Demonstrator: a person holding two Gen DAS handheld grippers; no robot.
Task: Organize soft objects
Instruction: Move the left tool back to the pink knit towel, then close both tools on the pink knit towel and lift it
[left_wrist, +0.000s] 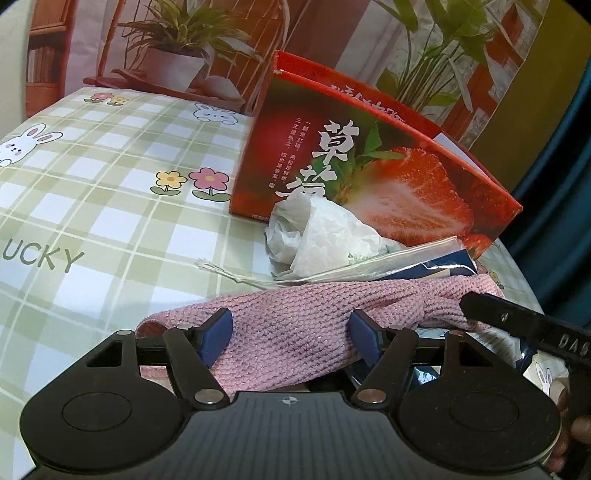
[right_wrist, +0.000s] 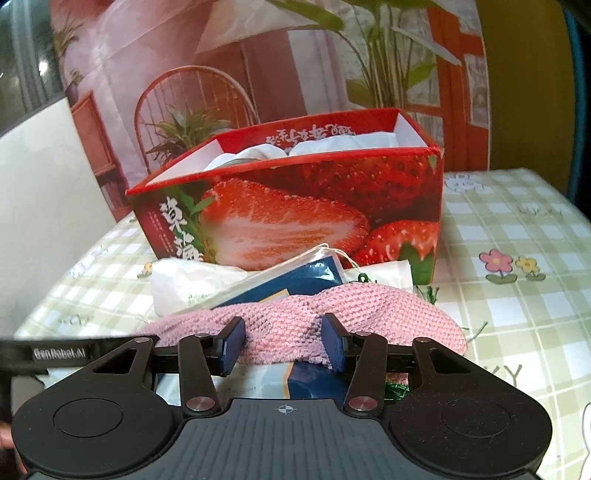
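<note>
Left gripper (left_wrist: 291, 334): blue pads set wide either side of a fold of pink knit cloth (left_wrist: 295, 325), knit between them; whether the pads press on it cannot be told.
Right gripper (right_wrist: 283, 345): narrower gap, blue pads flanking a raised hump of the same knit (right_wrist: 295, 317); fabric bunched between, contact likely on the right pad, firm grip not confirmed.
Opposite tool: black finger of the right gripper visible at the right edge of the left view.
Pink knit cloth: spread across the near table, draped over a dark blue packet (right_wrist: 295, 280); both grippers at its near edge.
Dark blue packet: flat, in a clear sleeve, partly under the knit, near side of the box.
White crumpled paper (left_wrist: 314, 232): just beyond the knit, touching the foot of the strawberry box (right_wrist: 295, 206).
Strawberry box: red carton, open top, far centre; white soft items already inside.
Green tinsel-like scraps (right_wrist: 428, 293): right of the knit, near the box corner.
Table cover (left_wrist: 92, 206): green check with rabbits and flowers.
Step in hand, as judged: two-handed pinch of the knit before lifting or folding.
Next move, as judged: both pairs of pads closed on fabric alone, packet left behind, then a lift clear of the box rim.
</note>
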